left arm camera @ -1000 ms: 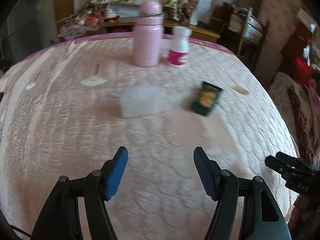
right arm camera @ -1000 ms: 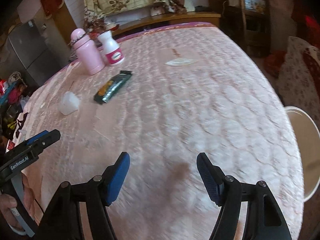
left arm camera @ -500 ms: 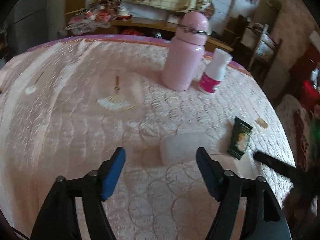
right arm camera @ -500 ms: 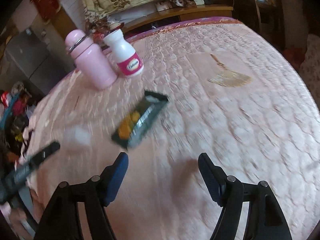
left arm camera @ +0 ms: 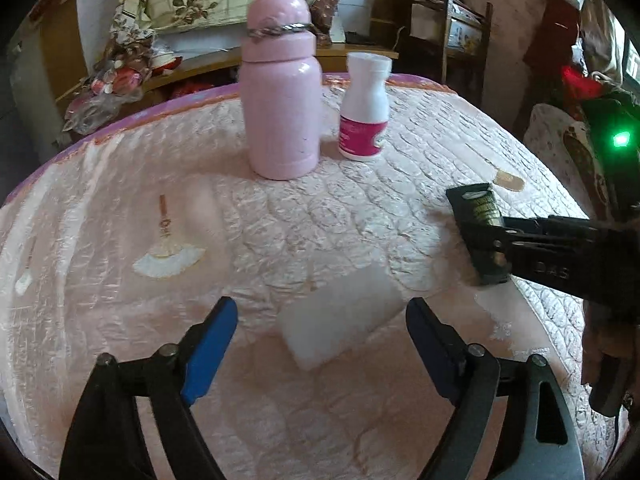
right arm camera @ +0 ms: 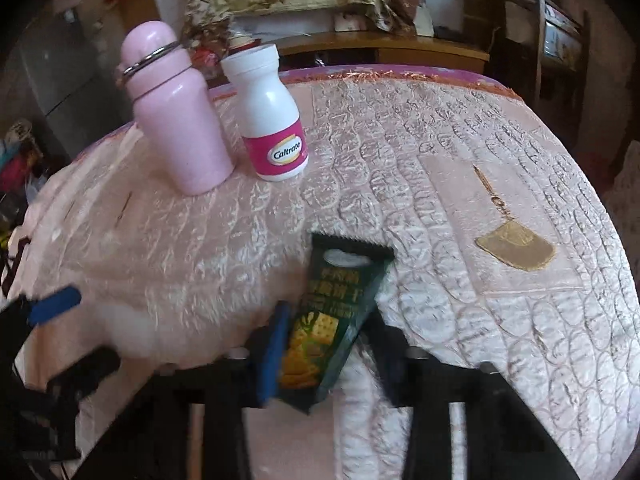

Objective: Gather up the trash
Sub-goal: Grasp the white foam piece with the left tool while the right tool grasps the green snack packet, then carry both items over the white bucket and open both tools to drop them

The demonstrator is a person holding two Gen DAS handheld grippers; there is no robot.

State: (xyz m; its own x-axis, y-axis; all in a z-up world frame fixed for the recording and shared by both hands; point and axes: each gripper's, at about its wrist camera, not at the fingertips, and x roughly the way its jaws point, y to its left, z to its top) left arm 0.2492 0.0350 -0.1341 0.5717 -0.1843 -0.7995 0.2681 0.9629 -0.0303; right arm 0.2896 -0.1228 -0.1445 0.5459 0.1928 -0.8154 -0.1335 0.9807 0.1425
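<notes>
Soft daylight, heavy fisheye, dark vignette corners.
Right wrist view: fingers [right arm camera: 276, 344] motion-blurred at bottom; left view sharper, green LED [left arm camera: 621, 139] glaring at right edge.

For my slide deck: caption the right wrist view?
Right claw closing on green cracker wrapper lying on pink quilted bedspread.

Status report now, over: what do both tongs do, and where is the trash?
Right tongs closing around green snack wrapper. Left tongs closing, white crumpled piece between them, not gripped. Pink bottle and white pill bottle stand behind, clear.
</notes>
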